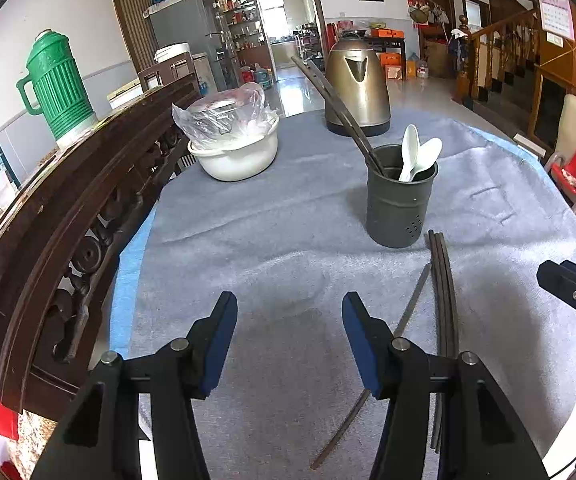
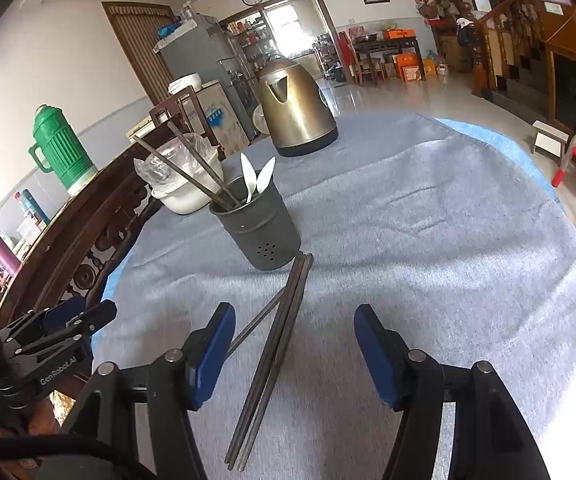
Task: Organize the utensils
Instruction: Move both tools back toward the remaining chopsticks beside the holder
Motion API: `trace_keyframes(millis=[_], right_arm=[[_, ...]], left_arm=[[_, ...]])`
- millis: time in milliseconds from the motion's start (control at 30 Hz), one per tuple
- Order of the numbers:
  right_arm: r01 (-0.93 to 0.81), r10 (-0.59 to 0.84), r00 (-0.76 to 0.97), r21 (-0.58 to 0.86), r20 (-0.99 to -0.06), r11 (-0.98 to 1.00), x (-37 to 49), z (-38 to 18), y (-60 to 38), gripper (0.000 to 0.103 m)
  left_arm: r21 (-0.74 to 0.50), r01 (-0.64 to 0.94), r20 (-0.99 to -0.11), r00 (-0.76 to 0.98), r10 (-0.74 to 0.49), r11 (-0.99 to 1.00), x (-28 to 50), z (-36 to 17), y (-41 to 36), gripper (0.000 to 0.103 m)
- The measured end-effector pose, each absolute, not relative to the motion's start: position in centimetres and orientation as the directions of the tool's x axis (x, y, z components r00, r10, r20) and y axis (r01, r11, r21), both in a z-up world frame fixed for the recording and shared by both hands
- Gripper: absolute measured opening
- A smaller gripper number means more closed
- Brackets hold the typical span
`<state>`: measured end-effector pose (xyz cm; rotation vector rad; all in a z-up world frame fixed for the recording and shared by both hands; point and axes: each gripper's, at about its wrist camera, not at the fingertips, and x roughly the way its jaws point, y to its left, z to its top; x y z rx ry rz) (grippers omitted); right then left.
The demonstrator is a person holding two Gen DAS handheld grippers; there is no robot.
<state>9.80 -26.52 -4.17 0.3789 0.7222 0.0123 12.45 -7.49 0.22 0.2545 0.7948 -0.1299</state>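
A dark grey utensil holder (image 1: 402, 196) (image 2: 260, 228) stands mid-table. It holds two white spoons (image 1: 420, 156) (image 2: 256, 178) and a pair of dark chopsticks (image 1: 336, 100) (image 2: 192, 168). More dark chopsticks lie loose on the grey cloth in front of it: a pair (image 1: 446, 300) (image 2: 284, 340) and a single one (image 1: 408, 308) (image 2: 256, 320). My left gripper (image 1: 289, 300) (image 2: 92, 312) is open over bare cloth, left of the loose chopsticks. My right gripper (image 2: 294, 312) is open above the pair, its pads clear of them; one of its fingers (image 1: 568, 284) shows in the left wrist view.
A brass-coloured kettle (image 1: 358, 84) (image 2: 296, 112) stands at the table's far side. A white basin (image 1: 234, 152) with a bagged bowl sits far left. A carved dark wooden rail (image 1: 68, 200) runs along the left edge, a green thermos (image 1: 58, 84) behind it.
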Motion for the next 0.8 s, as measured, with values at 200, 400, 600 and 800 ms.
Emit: trace_keyframes(millis=[200, 400, 600, 800], right_arm=[[0.115, 0.149, 0.744, 0.344, -0.652, 0.932, 9.9, -4.2, -26.3, 0.065], [0.111, 0.162, 0.732, 0.350, -0.662, 0.930, 10.2, -4.6, -26.0, 0.064], [0.137, 0.199, 0.685, 0.392, -0.701, 0.910, 10.9, -6.3, -26.7, 0.039], [0.172, 0.218, 0.651, 0.420, -0.727, 0.891, 11.3, -8.1, -27.1, 0.037]], left_arm=[[0.183, 0.212, -0.727, 0.686, -0.013, 0.960, 12.7, -0.3, -7.6, 0.056], [0.179, 0.216, -0.740, 0.673, -0.013, 0.960, 12.9, -1.0, -7.3, 0.056], [0.132, 0.246, -0.788, 0.614, -0.049, 0.960, 13.4, -2.9, -6.8, 0.056], [0.074, 0.294, -0.830, 0.547, -0.105, 0.953, 14.1, -4.9, -7.2, 0.056]])
